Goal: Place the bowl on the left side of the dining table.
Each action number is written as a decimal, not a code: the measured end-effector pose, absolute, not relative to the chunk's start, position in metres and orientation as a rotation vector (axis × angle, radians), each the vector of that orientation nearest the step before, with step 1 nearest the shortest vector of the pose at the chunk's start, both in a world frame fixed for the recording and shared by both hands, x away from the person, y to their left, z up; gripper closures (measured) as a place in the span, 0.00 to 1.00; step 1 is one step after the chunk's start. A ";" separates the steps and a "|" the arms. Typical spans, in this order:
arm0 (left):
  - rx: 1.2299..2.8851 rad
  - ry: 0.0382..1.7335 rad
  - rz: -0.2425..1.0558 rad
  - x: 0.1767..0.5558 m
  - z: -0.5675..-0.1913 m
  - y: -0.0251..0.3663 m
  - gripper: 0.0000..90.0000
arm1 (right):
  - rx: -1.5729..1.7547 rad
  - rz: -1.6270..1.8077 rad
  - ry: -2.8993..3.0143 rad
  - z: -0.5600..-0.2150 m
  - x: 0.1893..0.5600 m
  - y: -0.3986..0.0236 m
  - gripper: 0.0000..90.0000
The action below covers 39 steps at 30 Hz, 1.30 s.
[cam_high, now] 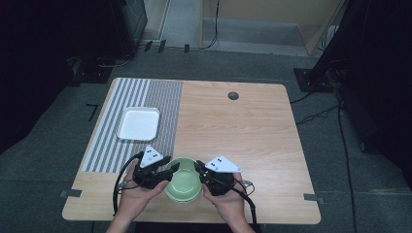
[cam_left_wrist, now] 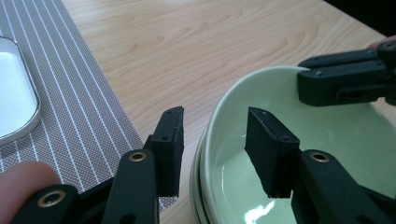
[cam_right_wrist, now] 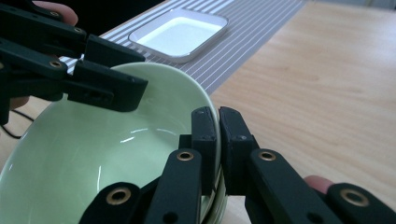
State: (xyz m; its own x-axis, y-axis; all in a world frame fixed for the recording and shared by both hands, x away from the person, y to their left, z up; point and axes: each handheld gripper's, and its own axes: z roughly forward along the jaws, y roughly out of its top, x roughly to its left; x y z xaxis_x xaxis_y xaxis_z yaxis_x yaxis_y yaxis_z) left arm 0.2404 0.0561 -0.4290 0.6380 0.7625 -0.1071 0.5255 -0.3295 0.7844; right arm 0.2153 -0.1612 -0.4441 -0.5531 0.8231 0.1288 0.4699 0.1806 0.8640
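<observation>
A pale green bowl (cam_high: pixel 183 185) sits near the table's front edge, stacked on a second one whose rim (cam_left_wrist: pixel 198 191) shows underneath. My left gripper (cam_left_wrist: pixel 215 140) straddles the bowl's left rim, with one jaw outside and one inside. Green shows between the pads and the wall, so it is open. My right gripper (cam_right_wrist: pixel 218 135) is shut on the opposite rim of the green bowl (cam_right_wrist: pixel 84 154), which is pinched thin between its jaws. In the high view, the left gripper (cam_high: pixel 171 166) and the right gripper (cam_high: pixel 198 168) flank the bowl, a hand behind each.
A white rectangular tray (cam_high: pixel 139 123) lies on a grey striped mat (cam_high: pixel 160 111) at the left half of the table. A small dark round hole (cam_high: pixel 233 95) marks the far edge. Bare wood (cam_high: pixel 243 131) stretches to the right and behind the bowl.
</observation>
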 end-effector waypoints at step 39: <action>2.001 0.920 0.453 0.234 -0.417 0.064 0.93 | 1.043 1.406 1.929 -0.428 0.197 -0.161 0.97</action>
